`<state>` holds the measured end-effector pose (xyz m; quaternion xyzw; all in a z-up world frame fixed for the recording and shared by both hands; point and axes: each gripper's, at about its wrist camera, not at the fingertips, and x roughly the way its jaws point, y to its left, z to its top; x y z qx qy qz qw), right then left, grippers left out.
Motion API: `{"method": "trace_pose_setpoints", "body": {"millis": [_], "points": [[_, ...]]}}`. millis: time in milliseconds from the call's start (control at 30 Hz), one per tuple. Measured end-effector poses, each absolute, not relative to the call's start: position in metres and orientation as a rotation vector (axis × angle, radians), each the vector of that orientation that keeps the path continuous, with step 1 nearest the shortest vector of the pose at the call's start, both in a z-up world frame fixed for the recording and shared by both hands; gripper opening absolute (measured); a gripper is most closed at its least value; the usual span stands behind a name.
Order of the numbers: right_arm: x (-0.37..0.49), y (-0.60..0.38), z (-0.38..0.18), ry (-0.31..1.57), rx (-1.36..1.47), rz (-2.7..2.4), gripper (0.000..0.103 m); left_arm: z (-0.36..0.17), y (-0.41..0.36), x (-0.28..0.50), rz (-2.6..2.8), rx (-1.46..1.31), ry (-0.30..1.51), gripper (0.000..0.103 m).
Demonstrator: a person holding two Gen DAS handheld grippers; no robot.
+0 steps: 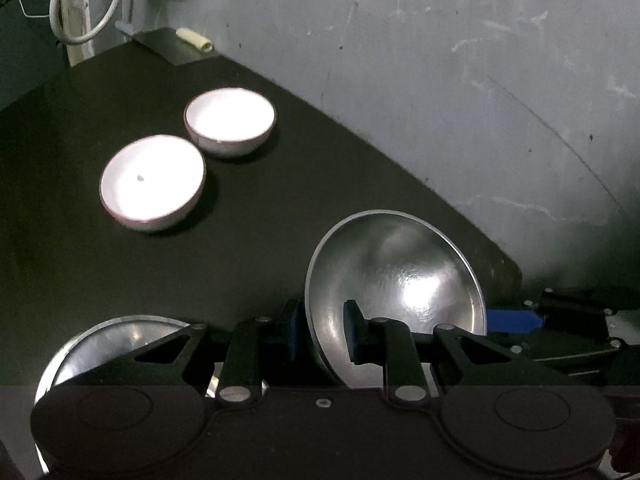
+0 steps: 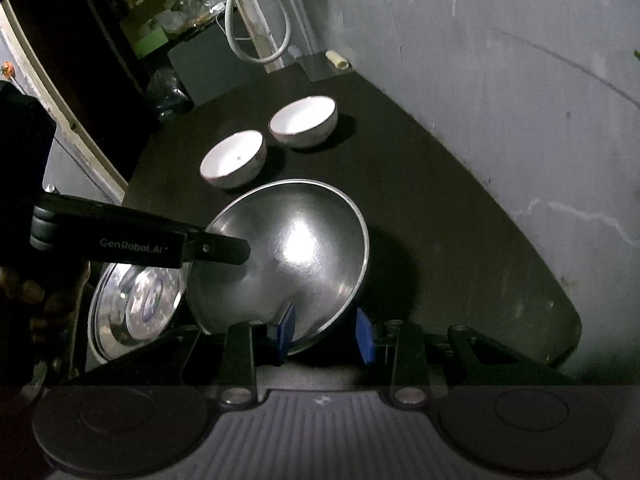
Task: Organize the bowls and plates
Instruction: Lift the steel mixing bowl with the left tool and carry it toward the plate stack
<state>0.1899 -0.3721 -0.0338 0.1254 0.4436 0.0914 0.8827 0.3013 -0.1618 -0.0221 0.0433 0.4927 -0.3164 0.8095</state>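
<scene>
A steel bowl hangs tilted over the black table, held by both grippers. My left gripper is shut on its near rim, one blue pad inside and one outside. In the right wrist view my right gripper is shut on the steel bowl at the opposite rim, and the left gripper reaches in from the left. A second steel plate lies under the left gripper. Two white bowls with reddish rims stand side by side farther back.
A grey wall runs along the table's right side, close to the steel bowl. A cream roll lies in the far corner, with a white cable hanging behind. The table's left edge drops off near a door frame.
</scene>
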Motion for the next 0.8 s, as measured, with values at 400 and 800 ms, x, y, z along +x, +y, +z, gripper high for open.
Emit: {"method": "trace_pose_setpoints", "body": {"millis": [400,800], "points": [[0.1859,-0.3645,-0.039,0.948,0.259,0.218,0.037,-0.0317,-0.1576,0.2974,-0.65,0.122,1.09,0.024],[0.1876,-0.3632,-0.0391,0.942,0.262,0.221,0.044,-0.0327,-0.1562,0.2973,-0.659,0.11,1.099,0.026]]}}
